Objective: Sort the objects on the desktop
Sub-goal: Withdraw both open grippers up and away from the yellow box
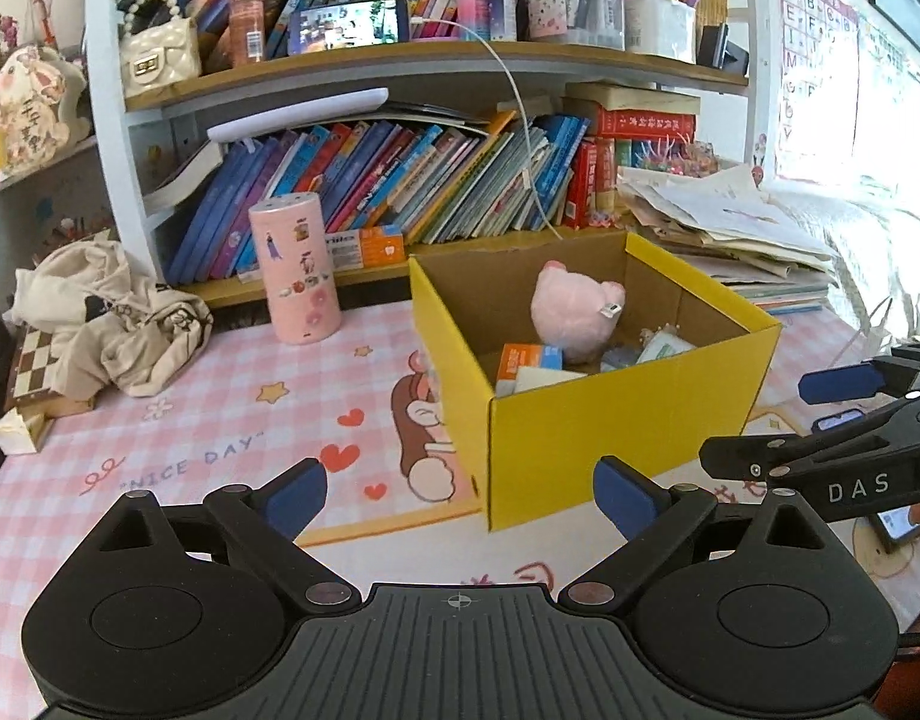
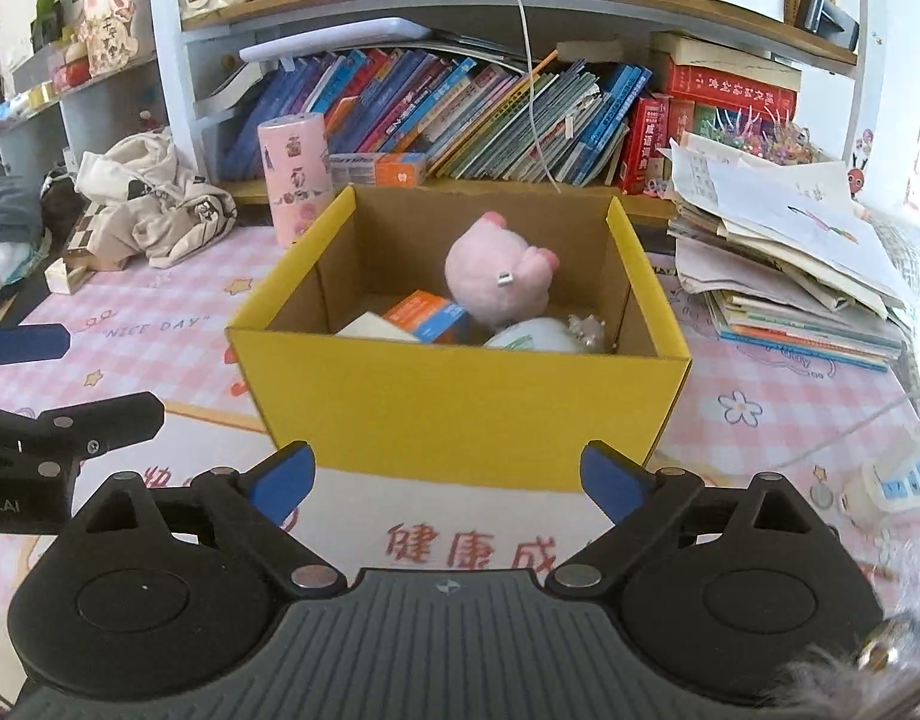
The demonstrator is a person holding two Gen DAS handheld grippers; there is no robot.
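Both tongs are hanging spread and empty in front of the yellow box (image 2: 460, 408), which serves as the landmark for everything else. Seen from its own camera, the right gripper (image 2: 445, 474) is facing the box's near wall squarely, jaws wide apart, nothing between them. The left gripper (image 1: 460, 495) is sitting off the box's near left corner, likewise gaping and holding nothing.

Inside the box a pink plush toy (image 2: 496, 273) is leaning toward the back wall, with an orange carton (image 2: 427, 315) and a white rounded item (image 2: 535, 336) lying in front of it (what that item is, I cannot say through the fisheye blur).

Judging from this, the sorting is well along and the next candidate is probably the pink cylinder (image 1: 295, 273) standing upright behind the box's left side, or the orange-and-white carton (image 2: 379, 168) beyond it on the shelf ledge. To do it well, the left gripper should be approaching level, straddling the cylinder at mid-height so it is not tipping, then lifting clear of the box rim before lowering into the free front corner.
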